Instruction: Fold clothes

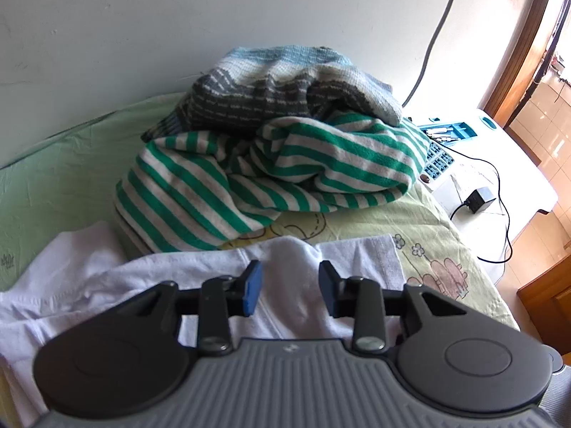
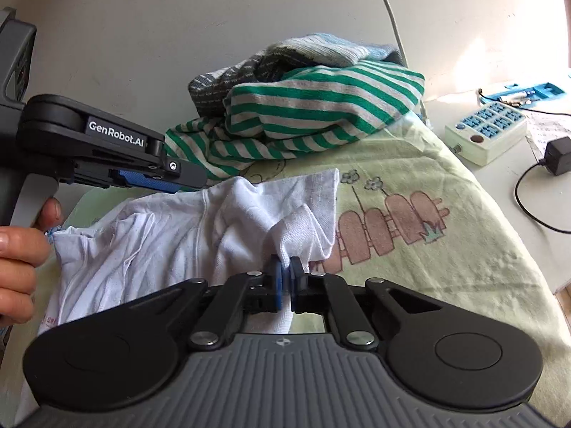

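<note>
At the near left a hand (image 2: pixel 18 249) grips the handle of the left gripper (image 1: pixel 289 287), whose jaws stand apart over the white garment (image 2: pixel 150 235) with no cloth pinched between them. The garment lies crumpled on the near part of the pale green printed bedsheet (image 2: pixel 446 249); it looks light, thin and limp, so it should drape and slip unless taken by a hem or corner. In the middle the right gripper (image 2: pixel 285 278) is clenched on a bunched fold at the garment's right edge. Beyond lies the green-and-white striped garment (image 1: pixel 271 174) with a grey knitted one (image 1: pixel 249 103) heaped on it. At the far right, off the bed, a blue tray (image 2: pixel 528 92) holds small metal items I cannot identify.
</note>
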A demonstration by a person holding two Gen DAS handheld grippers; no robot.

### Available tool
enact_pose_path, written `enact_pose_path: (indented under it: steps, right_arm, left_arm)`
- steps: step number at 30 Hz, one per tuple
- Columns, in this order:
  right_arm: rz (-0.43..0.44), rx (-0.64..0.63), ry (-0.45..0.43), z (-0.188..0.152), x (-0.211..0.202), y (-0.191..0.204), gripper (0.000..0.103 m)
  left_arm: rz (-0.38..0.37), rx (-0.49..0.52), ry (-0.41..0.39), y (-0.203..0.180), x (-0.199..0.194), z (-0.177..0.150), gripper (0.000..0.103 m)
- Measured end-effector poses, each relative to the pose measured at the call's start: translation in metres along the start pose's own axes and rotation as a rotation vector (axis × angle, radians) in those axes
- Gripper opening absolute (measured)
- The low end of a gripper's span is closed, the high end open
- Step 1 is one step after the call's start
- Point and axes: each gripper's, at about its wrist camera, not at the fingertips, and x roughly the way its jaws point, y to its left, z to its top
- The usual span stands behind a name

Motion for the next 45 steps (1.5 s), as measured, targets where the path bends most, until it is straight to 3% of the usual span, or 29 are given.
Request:
enact_pose_path:
  steps: [4, 7, 11, 16, 20, 22, 24, 26, 28, 31, 36, 39, 41, 42, 43, 45]
  right_arm:
    - [0.037, -0.252, -0.054, 0.002, -0.007, 0.05, 0.005]
    - [0.043, -0.49, -0.022, -0.011, 0.002, 0.09, 0.005]
    - [0.054, -0.779, 0.034, -0.042, 0.015, 0.125, 0.005]
    - [0.035, -0.873, 0.04, -0.055, 0.018, 0.13, 0.005]
    - [0.024, -0.867, 0.045, -0.052, 0.015, 0.125, 0.007]
    - [0.015, -0.882, 0.048, -0.052, 0.011, 0.118, 0.018]
    - [0.015, -0.91, 0.043, -0.053, 0.001, 0.11, 0.03]
    - [0.031, -0.93, 0.043, -0.053, -0.013, 0.1, 0.031]
    - [0.076, -0.844, 0.077, -0.044, -0.028, 0.079, 0.031]
    - [0.096, -0.57, 0.145, -0.021, -0.034, 0.038, 0.03]
    - [0.098, -0.125, 0.161, 0.013, -0.015, -0.005, 0.03]
    - [0.101, -0.049, 0.154, 0.016, -0.002, -0.001, 0.03]
    - [0.061, -0.016, 0.147, 0.017, 0.009, 0.0, 0.032]
    - [0.048, 0.003, 0.139, 0.018, 0.015, -0.001, 0.032]
    - [0.041, 0.011, 0.132, 0.018, 0.019, -0.001, 0.032]
    - [0.03, 0.026, 0.12, 0.019, 0.028, -0.001, 0.03]
  left_arm:
    - [-0.017, -0.039, -0.016, 0.026, -0.017, -0.005, 0.051]
    - [-0.061, -0.059, 0.009, 0.043, -0.027, -0.02, 0.054]
    - [-0.071, 0.021, 0.046, 0.037, -0.028, -0.04, 0.055]
    - [-0.045, 0.21, 0.067, 0.001, -0.016, -0.053, 0.06]
    - [-0.033, 0.281, 0.084, -0.014, -0.007, -0.059, 0.05]
    - [-0.048, 0.284, 0.084, -0.013, -0.01, -0.061, 0.037]
    - [-0.067, 0.283, 0.066, -0.011, -0.018, -0.062, 0.04]
    - [-0.079, 0.291, 0.02, -0.009, -0.034, -0.065, 0.047]
    - [-0.094, 0.306, 0.002, -0.007, -0.044, -0.07, 0.051]
    - [-0.122, 0.343, -0.007, -0.008, -0.052, -0.084, 0.055]
    - [-0.084, 0.401, -0.002, -0.024, -0.042, -0.095, 0.056]
    - [-0.063, 0.404, -0.009, -0.03, -0.035, -0.094, 0.056]
    - [-0.027, 0.397, -0.005, -0.032, -0.025, -0.093, 0.049]
    - [-0.017, 0.388, 0.001, -0.031, -0.02, -0.092, 0.034]
    - [-0.009, 0.379, 0.007, -0.03, -0.016, -0.091, 0.01]
    - [0.01, 0.356, 0.009, -0.027, -0.012, -0.092, 0.005]
